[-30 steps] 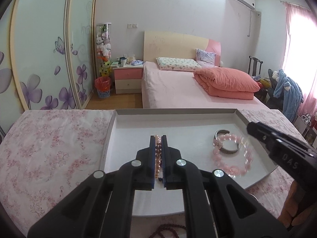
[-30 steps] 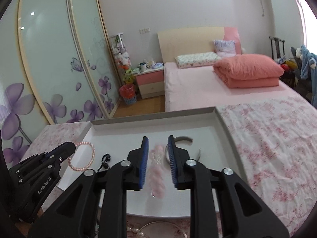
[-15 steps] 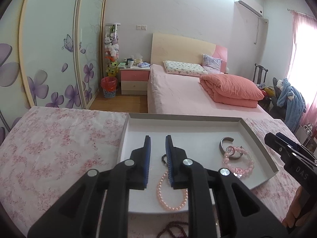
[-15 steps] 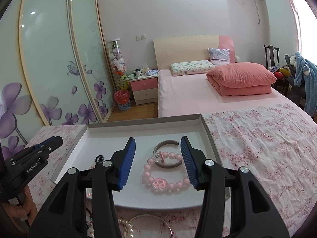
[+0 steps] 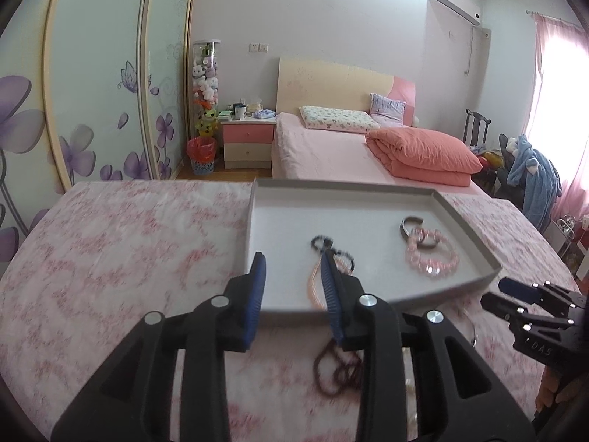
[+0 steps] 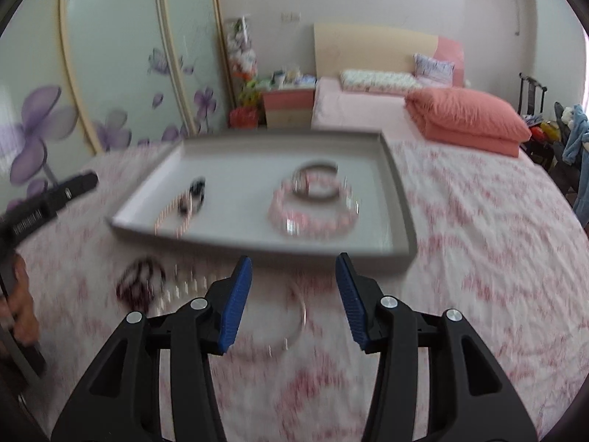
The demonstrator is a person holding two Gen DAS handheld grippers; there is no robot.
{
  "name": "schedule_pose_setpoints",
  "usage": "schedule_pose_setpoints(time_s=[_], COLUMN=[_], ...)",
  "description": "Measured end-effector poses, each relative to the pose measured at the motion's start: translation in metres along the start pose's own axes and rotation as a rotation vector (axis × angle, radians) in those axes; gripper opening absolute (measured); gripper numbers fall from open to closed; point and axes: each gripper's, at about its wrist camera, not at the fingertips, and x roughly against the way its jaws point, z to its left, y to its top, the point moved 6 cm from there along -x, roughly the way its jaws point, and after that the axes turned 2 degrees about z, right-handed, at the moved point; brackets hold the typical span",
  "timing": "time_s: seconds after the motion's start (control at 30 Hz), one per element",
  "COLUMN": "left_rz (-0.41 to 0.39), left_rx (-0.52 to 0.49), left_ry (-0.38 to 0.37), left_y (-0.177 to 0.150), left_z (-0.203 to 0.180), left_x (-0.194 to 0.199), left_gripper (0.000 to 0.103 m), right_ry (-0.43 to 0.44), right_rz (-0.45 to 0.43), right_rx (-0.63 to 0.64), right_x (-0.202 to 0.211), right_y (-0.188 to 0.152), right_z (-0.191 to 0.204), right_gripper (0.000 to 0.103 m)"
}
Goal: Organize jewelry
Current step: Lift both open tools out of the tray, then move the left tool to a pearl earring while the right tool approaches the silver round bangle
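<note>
Grey tray [image 5: 475, 237] lies on the pink floral cloth [image 5: 121, 243]. Inside it, toward its right side, a pink bead bracelet [image 5: 432, 256] overlaps a silver bangle [image 5: 406, 226]; toward the left, a pale pink pearl strand [image 5: 313, 287] lies touching a dark bead bracelet [image 5: 324, 243]. Left gripper [image 5: 292, 274] hovers over the tray's near edge, fingers spread, pinching nothing. Right gripper [image 6: 294, 276] is spread wide too, above a thin wire hoop [image 6: 294, 328] on the cloth (blurred). Just left of that hoop lies a dark red bead string [image 6: 138, 283], outside the tray
</note>
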Motion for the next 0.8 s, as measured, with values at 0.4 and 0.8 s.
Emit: schedule_pose_setpoints(time_s=[0.4,0.8], left_rz=[0.019,0.021], left_rx=[0.024,0.034], left_ry=[0.024,0.024], left_y=[-0.023,-0.022], left_z=[0.025,0.025], left_x=[0.020,0.021], left_gripper=[0.039,0.042], right_ry=[-0.016,0.019], right_rz=[0.140,0.154], right_rx=[0.177,0.149], right_x=[-0.013,-0.038], right_y=[-0.039,-0.018], right_z=[0.026,0.030], right_gripper=[0.067,0.070])
